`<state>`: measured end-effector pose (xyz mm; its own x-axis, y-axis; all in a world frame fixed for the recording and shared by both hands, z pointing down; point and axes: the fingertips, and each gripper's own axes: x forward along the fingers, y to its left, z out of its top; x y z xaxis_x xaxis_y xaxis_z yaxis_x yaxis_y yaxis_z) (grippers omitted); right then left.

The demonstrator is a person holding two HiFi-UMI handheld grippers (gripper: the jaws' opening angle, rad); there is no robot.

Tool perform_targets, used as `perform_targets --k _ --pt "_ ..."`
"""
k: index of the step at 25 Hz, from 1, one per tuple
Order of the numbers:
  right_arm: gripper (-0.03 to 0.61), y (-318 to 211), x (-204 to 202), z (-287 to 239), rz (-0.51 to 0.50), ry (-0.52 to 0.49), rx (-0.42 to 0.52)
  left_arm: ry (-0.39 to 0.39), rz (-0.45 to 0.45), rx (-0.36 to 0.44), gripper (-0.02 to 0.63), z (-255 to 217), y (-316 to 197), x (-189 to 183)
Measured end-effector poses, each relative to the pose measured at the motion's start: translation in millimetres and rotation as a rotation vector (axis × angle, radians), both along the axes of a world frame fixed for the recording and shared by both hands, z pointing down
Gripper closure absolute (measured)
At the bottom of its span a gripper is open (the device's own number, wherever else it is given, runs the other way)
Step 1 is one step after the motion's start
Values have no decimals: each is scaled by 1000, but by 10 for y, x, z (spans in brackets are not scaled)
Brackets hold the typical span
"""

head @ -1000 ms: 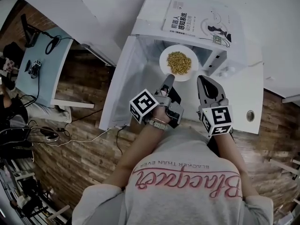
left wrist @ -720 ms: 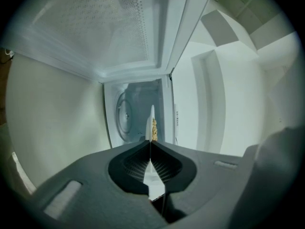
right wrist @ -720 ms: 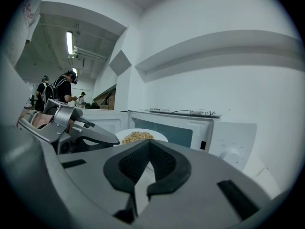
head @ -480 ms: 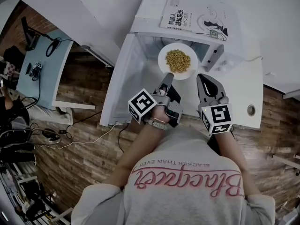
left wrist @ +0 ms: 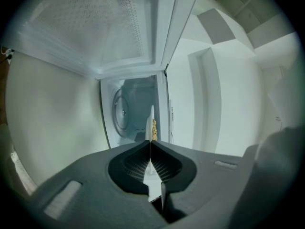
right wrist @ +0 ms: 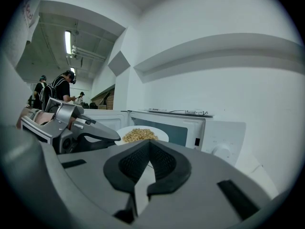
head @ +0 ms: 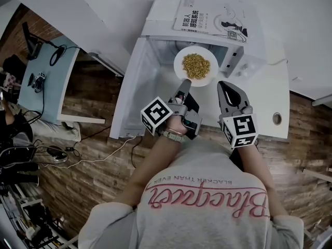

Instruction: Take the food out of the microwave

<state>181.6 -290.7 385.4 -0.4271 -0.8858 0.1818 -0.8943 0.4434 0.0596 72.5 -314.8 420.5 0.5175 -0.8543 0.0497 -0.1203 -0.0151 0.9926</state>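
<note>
A white plate (head: 194,65) of yellow food (head: 196,65) hangs level at the mouth of the open microwave (head: 244,61). My left gripper (head: 184,83) is shut on the plate's near rim. In the left gripper view the plate (left wrist: 152,120) shows edge-on between the closed jaws of the left gripper (left wrist: 151,140), with the microwave's cavity (left wrist: 125,112) behind it. My right gripper (head: 224,85) is shut and empty, just right of the plate and apart from it. The right gripper view looks past the right gripper (right wrist: 149,142) to the plate (right wrist: 159,134), the food (right wrist: 138,134) and the left gripper (right wrist: 114,136).
The microwave door (head: 136,90) stands open to the left. A book (head: 210,17) lies on top of the microwave. The white counter (head: 270,102) has a round hole (head: 277,119) at its right. A desk (head: 44,77) with cables stands far left. People (right wrist: 59,90) stand in the distance.
</note>
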Motion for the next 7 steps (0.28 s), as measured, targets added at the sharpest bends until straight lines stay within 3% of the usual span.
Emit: perform_targets --k 7 --pt "569 -40 -1 20 -1 -2 -3 0 7 -9 604 27 -30 24"
